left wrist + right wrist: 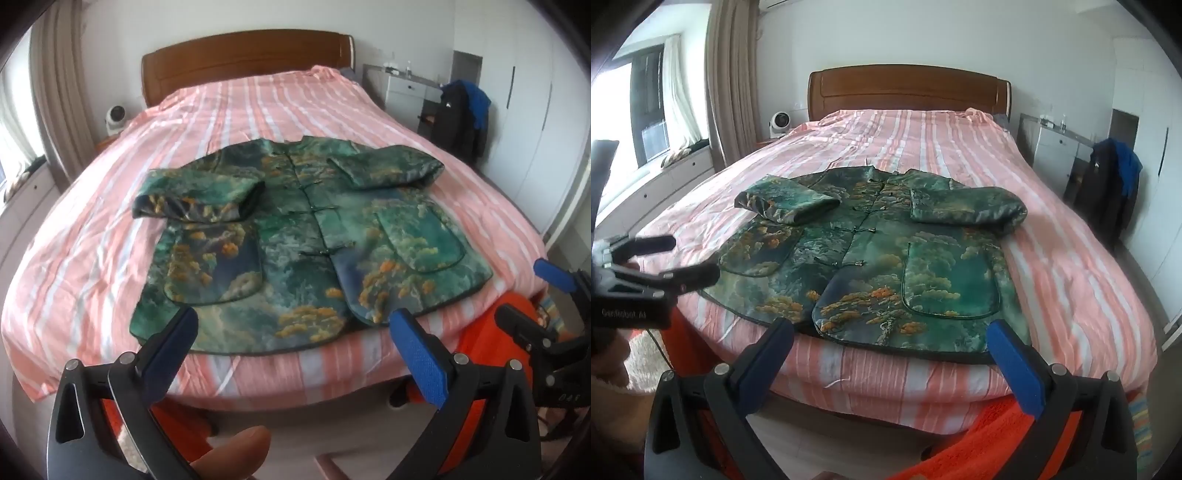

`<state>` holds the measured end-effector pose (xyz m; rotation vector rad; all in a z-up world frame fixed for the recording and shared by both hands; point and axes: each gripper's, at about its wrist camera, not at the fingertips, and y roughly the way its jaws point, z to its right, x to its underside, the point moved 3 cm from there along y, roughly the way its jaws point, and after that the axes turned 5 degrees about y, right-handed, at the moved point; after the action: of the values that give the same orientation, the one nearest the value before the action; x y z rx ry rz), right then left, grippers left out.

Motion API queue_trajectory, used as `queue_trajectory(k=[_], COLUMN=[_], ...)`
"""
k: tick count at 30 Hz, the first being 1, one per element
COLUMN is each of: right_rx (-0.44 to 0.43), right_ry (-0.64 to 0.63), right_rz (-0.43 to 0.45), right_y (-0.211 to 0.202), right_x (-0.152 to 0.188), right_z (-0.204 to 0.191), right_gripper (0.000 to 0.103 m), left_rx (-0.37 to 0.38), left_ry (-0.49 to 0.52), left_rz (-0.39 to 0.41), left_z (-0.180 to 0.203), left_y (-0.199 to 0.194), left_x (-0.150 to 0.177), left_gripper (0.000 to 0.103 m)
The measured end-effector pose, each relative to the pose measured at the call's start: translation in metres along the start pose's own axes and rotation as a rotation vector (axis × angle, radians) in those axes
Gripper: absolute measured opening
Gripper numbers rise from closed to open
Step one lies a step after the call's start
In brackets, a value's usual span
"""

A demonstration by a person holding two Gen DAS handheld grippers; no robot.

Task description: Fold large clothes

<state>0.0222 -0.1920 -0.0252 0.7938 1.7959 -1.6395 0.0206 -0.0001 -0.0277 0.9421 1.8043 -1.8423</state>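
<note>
Left wrist view: green patterned jacket (295, 236) laid flat, front up, on the pink striped bedspread (258, 107) near the foot edge, both sleeves folded in across the chest. Left gripper (291, 332) held wide apart over the hem, nothing held. Right gripper (532, 295) cut off at the frame edge, spread open. Chair draped with dark clothes (461, 118) seen by the wardrobe.

Right wrist view: right gripper (890, 339) wide, empty, before the hem. Left gripper (687, 258) blurred; "GenRobot AI" faintly read on its body. Small white fan (779, 123) noted beside the wooden headboard (908, 88).

Jacket (295, 236) on bed (258, 99), near foot edge.
</note>
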Motion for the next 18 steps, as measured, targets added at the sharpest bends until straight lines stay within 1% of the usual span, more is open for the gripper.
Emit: queue_trajectory(k=[1,5,13,18], right_rx=[-0.009,-0.018,-0.006,0.000], right_ry=[-0.001,0.025,0.023,0.023], right_rz=[-0.004,-0.015,-0.021,-0.021], right_y=[-0.0012,0.0014,0.0045,0.0046], right_x=[0.0005,0.0001,0.0026,0.0031], right_z=[-0.0057,-0.0026,-0.0007,-0.0001], right_gripper=[0.103,0.103,0.103,0.103], left_rx=[-0.011,-0.063,-0.061,-0.055], left_ry=[0.005,0.013,0.034,0.030], left_rz=[0.003,0.019,0.018,0.000], left_z=[0.0002,-0.0009,0.0027,0.0047], left_y=[-0.0006,-0.0017,-0.0019,0.0018], left_x=[0.0005,0.0005,0.0013,0.0012], left_gripper=[0.103,0.103,0.103,0.103])
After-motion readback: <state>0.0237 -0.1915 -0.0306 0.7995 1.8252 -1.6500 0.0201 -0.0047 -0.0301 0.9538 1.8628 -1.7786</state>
